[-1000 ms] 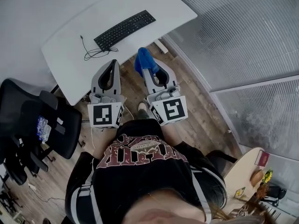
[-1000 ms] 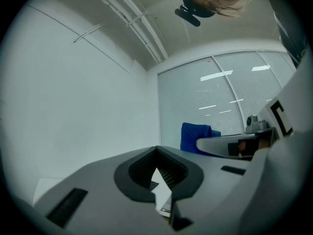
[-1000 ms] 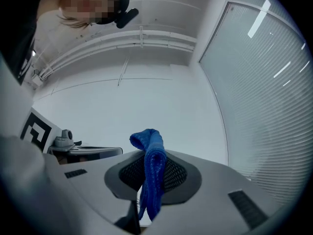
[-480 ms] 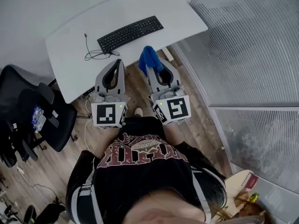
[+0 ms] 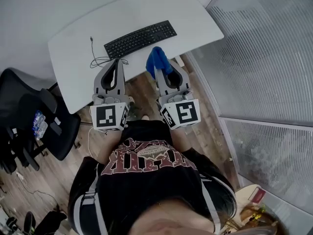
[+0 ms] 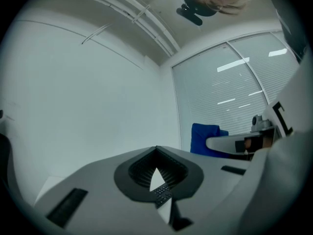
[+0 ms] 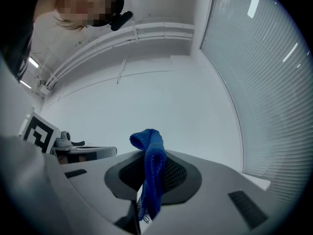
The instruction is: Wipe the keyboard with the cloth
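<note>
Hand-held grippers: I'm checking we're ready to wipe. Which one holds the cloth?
The right hand-held gripper: its jaws are shut on the blue cloth. The left hand-held gripper is shut on nothing.

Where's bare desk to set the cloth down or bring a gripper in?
Bare desk right of the keyboard, up to the rounded corner; also the strip behind it along the far edge, and the left end past the cable. Crowded only where the cable loops at the keyboard's left, near the front edge.
</note>
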The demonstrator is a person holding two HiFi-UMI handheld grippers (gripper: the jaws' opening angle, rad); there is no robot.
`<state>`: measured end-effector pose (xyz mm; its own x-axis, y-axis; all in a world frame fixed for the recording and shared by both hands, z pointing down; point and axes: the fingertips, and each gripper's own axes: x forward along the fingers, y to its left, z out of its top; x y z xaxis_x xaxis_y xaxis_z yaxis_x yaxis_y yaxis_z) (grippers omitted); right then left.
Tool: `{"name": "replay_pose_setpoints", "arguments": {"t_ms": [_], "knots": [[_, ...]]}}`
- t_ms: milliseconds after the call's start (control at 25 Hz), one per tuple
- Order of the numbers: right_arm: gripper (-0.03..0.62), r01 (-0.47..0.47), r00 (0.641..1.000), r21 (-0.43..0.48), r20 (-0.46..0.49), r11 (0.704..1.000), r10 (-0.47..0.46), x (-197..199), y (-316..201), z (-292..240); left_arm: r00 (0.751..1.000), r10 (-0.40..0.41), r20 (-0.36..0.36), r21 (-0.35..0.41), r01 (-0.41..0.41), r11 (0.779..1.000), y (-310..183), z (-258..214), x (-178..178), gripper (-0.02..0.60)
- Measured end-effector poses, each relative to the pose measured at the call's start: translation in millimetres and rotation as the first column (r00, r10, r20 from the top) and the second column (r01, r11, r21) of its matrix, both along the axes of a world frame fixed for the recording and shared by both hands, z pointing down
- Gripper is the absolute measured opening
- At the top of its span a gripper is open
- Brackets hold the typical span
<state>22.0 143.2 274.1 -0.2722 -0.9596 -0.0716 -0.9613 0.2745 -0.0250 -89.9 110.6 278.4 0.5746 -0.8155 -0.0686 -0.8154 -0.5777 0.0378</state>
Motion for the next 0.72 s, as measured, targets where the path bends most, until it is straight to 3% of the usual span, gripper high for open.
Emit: {"name": "replay_pose_setpoints", "arguments": {"t_ms": [360, 720], "knots": [[0.064, 0.012, 1.000, -0.008, -0.007, 1.000, -0.012, -17, -73, 5, 1.000, -0.007, -0.007, 0.025, 0.008, 1.000, -74, 1, -15, 0.028], [0.064, 0.025, 0.999, -0.027, -0.025, 0.999, -0.026, -40, -133, 24, 1.000, -0.010, -0.006, -0.006, 0.010, 1.000, -131, 29, -39, 0.028]]}}
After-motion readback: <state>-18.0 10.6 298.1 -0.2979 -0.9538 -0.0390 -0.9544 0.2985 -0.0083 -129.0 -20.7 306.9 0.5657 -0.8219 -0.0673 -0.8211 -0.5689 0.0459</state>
